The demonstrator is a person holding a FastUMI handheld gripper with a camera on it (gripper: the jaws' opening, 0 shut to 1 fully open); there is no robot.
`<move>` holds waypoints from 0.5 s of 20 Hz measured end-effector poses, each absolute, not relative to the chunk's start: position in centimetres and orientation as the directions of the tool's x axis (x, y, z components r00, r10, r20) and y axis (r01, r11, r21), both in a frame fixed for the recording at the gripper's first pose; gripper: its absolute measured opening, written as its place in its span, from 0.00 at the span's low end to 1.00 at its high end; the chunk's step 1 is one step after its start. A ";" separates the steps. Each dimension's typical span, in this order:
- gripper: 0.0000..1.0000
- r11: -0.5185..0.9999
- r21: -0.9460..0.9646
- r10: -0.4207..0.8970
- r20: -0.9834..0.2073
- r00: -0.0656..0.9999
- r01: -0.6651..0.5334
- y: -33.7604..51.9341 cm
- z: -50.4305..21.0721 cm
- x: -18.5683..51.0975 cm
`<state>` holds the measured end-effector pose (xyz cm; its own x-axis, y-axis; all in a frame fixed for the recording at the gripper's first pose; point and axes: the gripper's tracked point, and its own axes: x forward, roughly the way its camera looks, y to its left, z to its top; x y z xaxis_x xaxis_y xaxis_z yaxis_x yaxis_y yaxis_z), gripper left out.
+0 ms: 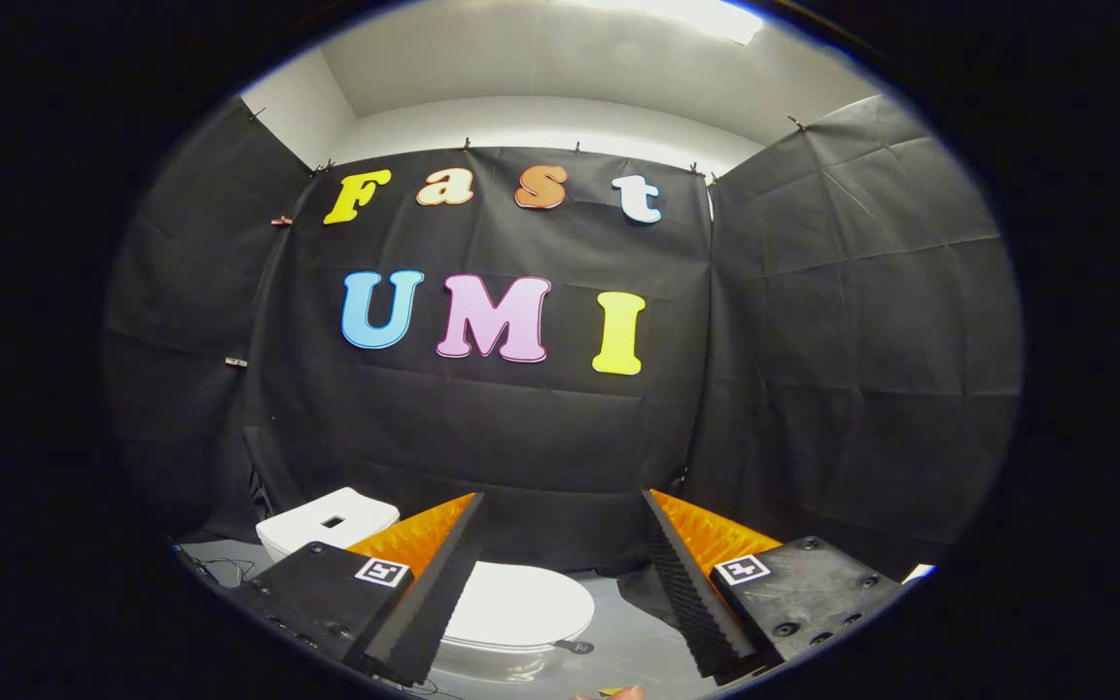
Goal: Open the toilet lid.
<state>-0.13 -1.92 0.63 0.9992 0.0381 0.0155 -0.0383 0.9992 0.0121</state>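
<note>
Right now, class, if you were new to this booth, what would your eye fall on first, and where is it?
First the two gripper fingers, spread wide apart with nothing between them; the gripper is open. Below and beyond them sits the white toilet, its lid down flat, partly hidden behind one finger. Its tank stands against the black cloth wall.

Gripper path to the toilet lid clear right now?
Probably yes. The gripper has its jaws wide open and holds nothing; the closed toilet lid lies ahead and below them, partly behind one finger, with bare floor alongside.
</note>
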 end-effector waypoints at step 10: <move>0.98 0.999 0.017 0.043 0.004 0.999 -0.043 -1.8 -0.2 -0.1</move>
<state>-0.07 -1.82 -0.17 0.9991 0.0429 0.0045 -0.0429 0.9989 0.0169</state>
